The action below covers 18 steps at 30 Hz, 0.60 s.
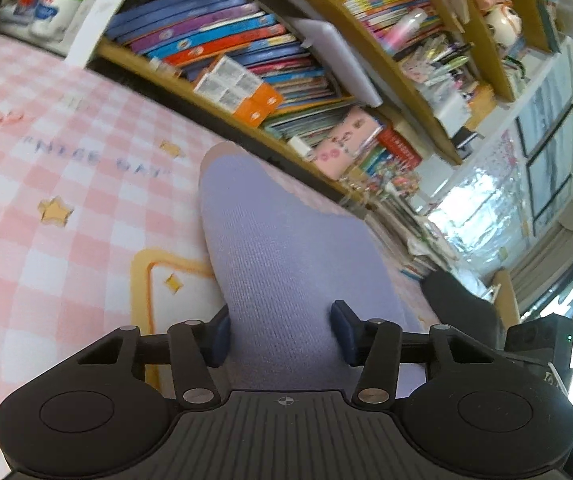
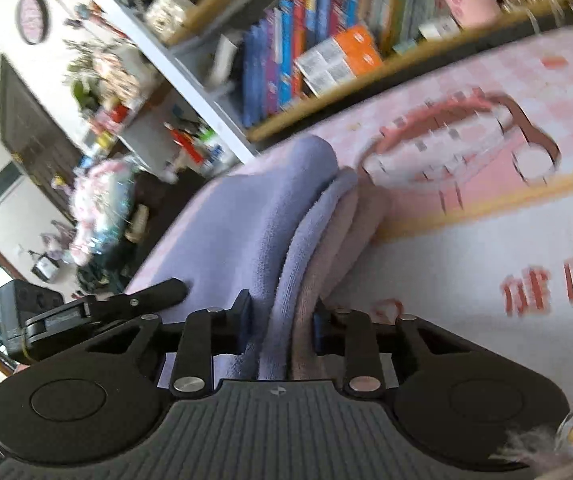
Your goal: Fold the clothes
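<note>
A lilac knitted garment (image 1: pixel 274 248) with a pale pink edge lies on the pink checked cloth (image 1: pixel 66 152). My left gripper (image 1: pixel 282 332) has its blue fingers on both sides of the garment's fold, shut on it. In the right wrist view the same garment (image 2: pixel 254 216) shows as stacked lilac and pink layers. My right gripper (image 2: pixel 282 320) is shut on these layers near their edge. The other gripper's black body (image 2: pixel 86 312) shows at the left of that view.
A wooden bookshelf (image 1: pixel 286 80) packed with books stands just behind the table edge. An orange and white box (image 2: pixel 338 60) sits on its lower shelf. The pink checked cloth (image 2: pixel 486 220) with printed pictures covers the table. A window (image 1: pixel 486 200) is at the right.
</note>
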Each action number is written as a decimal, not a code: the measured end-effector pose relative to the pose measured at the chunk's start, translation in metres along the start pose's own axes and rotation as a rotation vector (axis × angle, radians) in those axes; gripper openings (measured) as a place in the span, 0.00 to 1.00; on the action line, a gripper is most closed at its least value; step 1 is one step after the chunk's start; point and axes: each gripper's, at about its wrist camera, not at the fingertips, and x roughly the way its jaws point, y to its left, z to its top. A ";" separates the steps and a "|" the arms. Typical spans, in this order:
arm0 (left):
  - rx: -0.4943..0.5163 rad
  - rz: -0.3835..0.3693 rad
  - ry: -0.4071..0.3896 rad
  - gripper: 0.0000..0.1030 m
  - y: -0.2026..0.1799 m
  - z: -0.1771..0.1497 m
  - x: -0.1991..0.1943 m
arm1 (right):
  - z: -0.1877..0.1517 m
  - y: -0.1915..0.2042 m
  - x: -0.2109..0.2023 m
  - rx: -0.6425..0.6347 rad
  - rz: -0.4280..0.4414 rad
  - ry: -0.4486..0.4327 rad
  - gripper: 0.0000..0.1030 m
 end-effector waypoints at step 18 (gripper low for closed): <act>0.015 -0.017 -0.091 0.49 0.047 0.131 0.088 | 0.136 -0.015 0.096 -0.123 -0.016 -0.103 0.25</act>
